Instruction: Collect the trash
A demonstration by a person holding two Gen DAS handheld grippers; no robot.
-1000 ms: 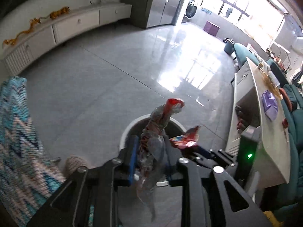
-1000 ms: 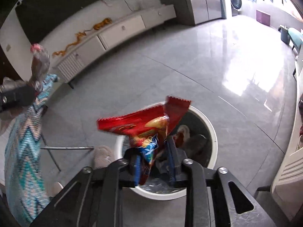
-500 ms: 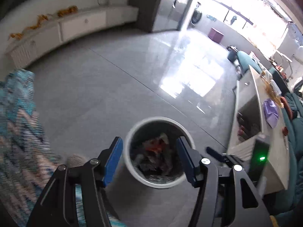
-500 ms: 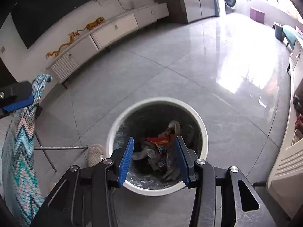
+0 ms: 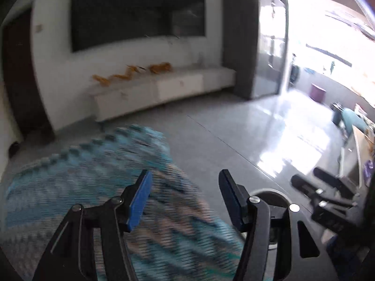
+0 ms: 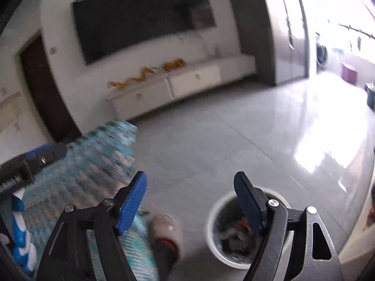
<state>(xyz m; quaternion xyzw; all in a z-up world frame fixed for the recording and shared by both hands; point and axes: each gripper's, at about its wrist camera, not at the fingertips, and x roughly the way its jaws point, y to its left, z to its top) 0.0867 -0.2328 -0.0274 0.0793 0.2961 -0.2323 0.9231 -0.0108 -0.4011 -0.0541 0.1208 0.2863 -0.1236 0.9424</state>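
Trash (image 6: pixel 236 231) — under right hand-held gripper (image 6: pixel 191 182)

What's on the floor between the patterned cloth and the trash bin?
In the right wrist view, a slipper lies between the patterned cloth and the trash bin.

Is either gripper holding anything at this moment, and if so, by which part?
Nothing is held. The left gripper stands open and empty; the right gripper is empty too, its jaws opening. Wrappers lie in the trash bin.
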